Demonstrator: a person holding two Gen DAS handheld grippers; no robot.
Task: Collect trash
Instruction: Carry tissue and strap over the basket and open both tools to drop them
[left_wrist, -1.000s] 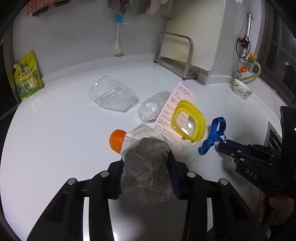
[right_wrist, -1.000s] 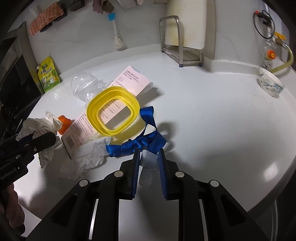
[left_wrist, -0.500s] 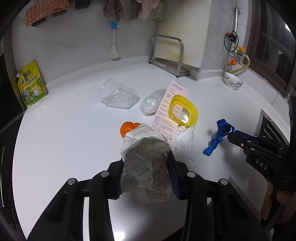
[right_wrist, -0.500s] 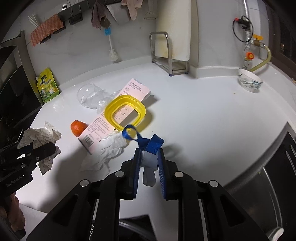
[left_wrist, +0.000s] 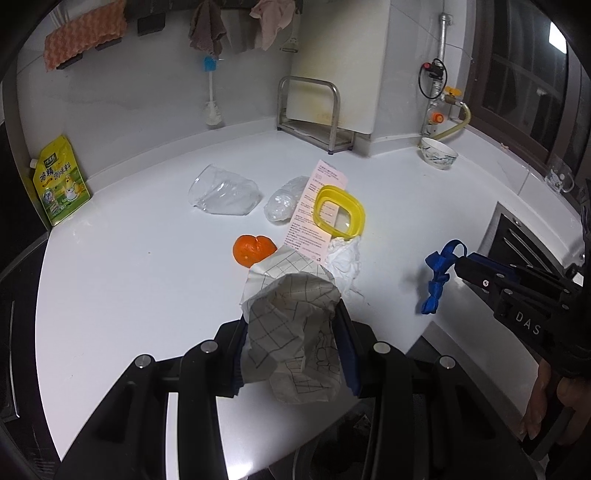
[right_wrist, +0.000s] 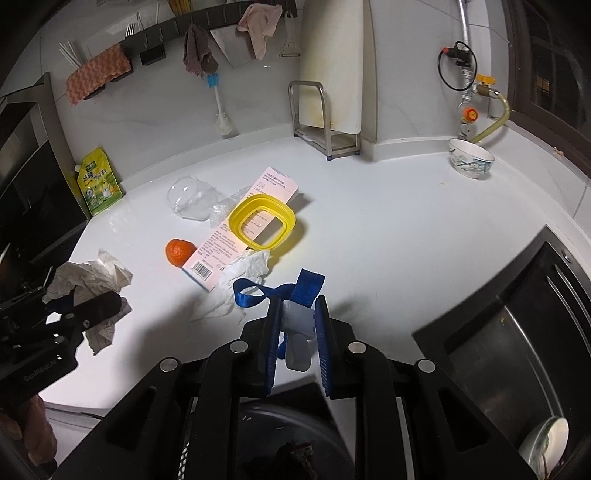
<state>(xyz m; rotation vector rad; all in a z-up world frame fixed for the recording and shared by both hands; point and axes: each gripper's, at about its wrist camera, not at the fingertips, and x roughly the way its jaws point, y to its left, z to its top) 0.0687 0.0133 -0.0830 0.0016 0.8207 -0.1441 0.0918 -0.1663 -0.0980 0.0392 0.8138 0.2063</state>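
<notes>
My left gripper is shut on a crumpled sheet of grid-lined paper, held above the white counter's front edge; the paper also shows in the right wrist view. My right gripper is shut on a blue strap with a white tag, lifted off the counter; the strap also shows in the left wrist view. On the counter lie an orange, a pink leaflet, a yellow lid ring, a white tissue, a clear plastic cup and a crumpled plastic wrap.
A yellow-green pouch leans at the back left. A metal rack with a cutting board and a bowl stand at the back. A sink lies to the right. A dark round opening shows below the counter's front edge.
Both grippers have pulled back and up from the counter with their loads. The blue strap has left the yellow lid and now hangs in the air.
</notes>
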